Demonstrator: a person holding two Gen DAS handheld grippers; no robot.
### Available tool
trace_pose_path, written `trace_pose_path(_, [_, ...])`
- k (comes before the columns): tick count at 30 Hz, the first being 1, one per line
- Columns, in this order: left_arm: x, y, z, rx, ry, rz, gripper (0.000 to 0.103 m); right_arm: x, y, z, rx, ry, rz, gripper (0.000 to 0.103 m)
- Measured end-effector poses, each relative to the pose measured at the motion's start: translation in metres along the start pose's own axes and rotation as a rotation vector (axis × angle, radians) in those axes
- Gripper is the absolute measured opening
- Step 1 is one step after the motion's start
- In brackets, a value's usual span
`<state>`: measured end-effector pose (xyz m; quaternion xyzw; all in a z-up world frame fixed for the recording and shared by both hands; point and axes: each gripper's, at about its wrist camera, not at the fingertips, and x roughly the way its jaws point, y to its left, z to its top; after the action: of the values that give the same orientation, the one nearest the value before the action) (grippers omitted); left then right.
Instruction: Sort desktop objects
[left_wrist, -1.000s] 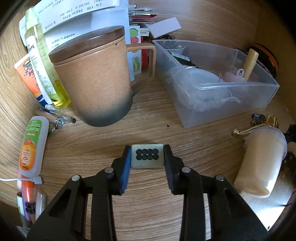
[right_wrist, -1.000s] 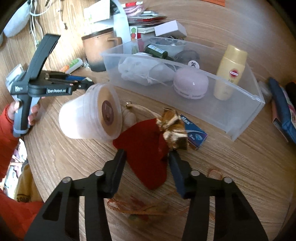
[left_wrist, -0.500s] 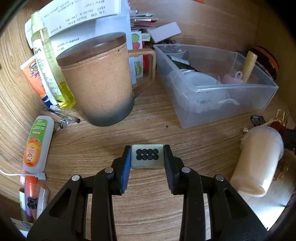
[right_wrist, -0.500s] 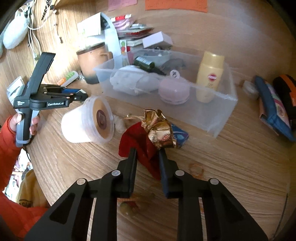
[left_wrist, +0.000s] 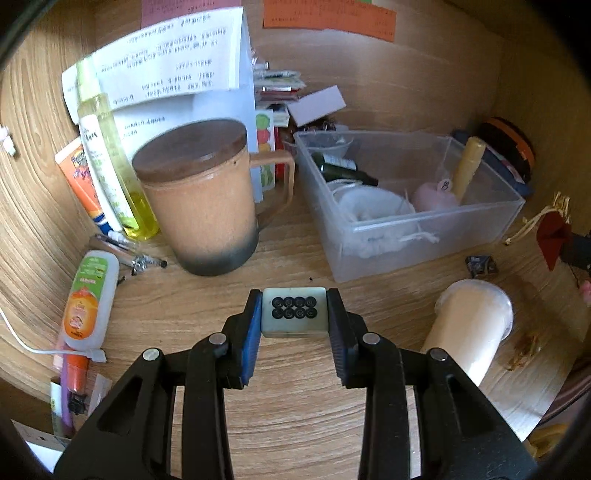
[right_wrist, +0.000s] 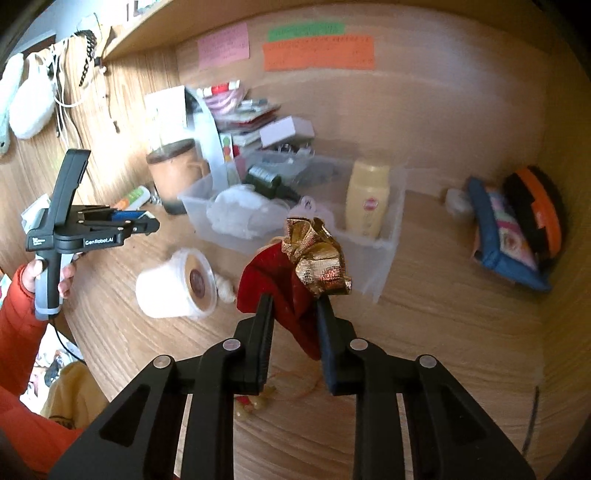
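- Left gripper (left_wrist: 294, 314): clamped narrow on a pale mahjong tile (left_wrist: 294, 313) with eight black dots on its face, held above the wooden desk (left_wrist: 295, 424), in front of the clear plastic bin (left_wrist: 424, 236).
- Right gripper (right_wrist: 293, 314): pinched narrow on a red drawstring pouch (right_wrist: 275, 280) with a crumpled gold top (right_wrist: 317, 258), lifted clear of the desk, in front of the bin (right_wrist: 380, 258).
- Inside the bin: a white bundle (left_wrist: 373, 201), a dark green bottle (left_wrist: 341, 168), a pink rounded item (left_wrist: 434, 195), and a cream-yellow bottle (right_wrist: 367, 199) standing upright.
- Left of the bin, just beside it: a brown lidded mug (left_wrist: 199, 199), handle toward the bin.
- Left of the mug: a yellow spray bottle (left_wrist: 110, 162), an orange tube (left_wrist: 79, 177), and a white squeeze bottle (left_wrist: 88, 299) lying flat.
- In front of the bin, right side in the left wrist view: a white lidded tub (left_wrist: 469, 325) on its side.
- Behind the bin: papers (left_wrist: 173, 74) and small packets, leaning or stacked.
- Right of the bin in the right wrist view: a blue patterned pouch (right_wrist: 502, 236) and an orange-and-black object (right_wrist: 539, 210).
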<state>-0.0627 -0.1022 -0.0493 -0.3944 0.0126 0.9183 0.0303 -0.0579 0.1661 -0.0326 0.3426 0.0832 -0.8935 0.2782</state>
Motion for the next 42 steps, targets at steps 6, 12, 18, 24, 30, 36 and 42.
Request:
trace_pose_path(6, [-0.015,-0.008,0.012,0.018,-0.043,0.014,0.033,-0.011,0.0,0.022,-0.034,-0.046,-0.032,0.02])
trace_pose_path(12, [-0.024,-0.015,0.034,0.044,-0.092,-0.006,0.033,-0.008,-0.004,0.046,-0.071,-0.07,-0.033,0.021])
trace_pose_path(18, [-0.022,-0.02,0.056,0.035,-0.119,-0.048,0.033,0.007,-0.002,0.066,-0.091,-0.081,-0.024,0.021])
trace_pose_path(24, [-0.015,-0.028,0.077,0.04,-0.138,-0.101,0.033,0.024,0.002,0.081,-0.101,-0.077,-0.01,0.021])
trace_pose_path(30, [-0.002,-0.026,0.082,0.044,-0.115,-0.119,0.033,0.043,0.001,0.092,-0.093,-0.06,0.01,0.021])
trace_pose_path(36, [-0.008,-0.003,0.048,0.057,-0.078,-0.1,0.033,0.05,0.005,0.092,-0.104,-0.049,0.042,0.021])
trace_pose_path(42, [0.002,0.005,0.002,0.085,0.022,-0.09,0.033,0.059,0.005,0.093,-0.098,-0.026,0.054,0.021])
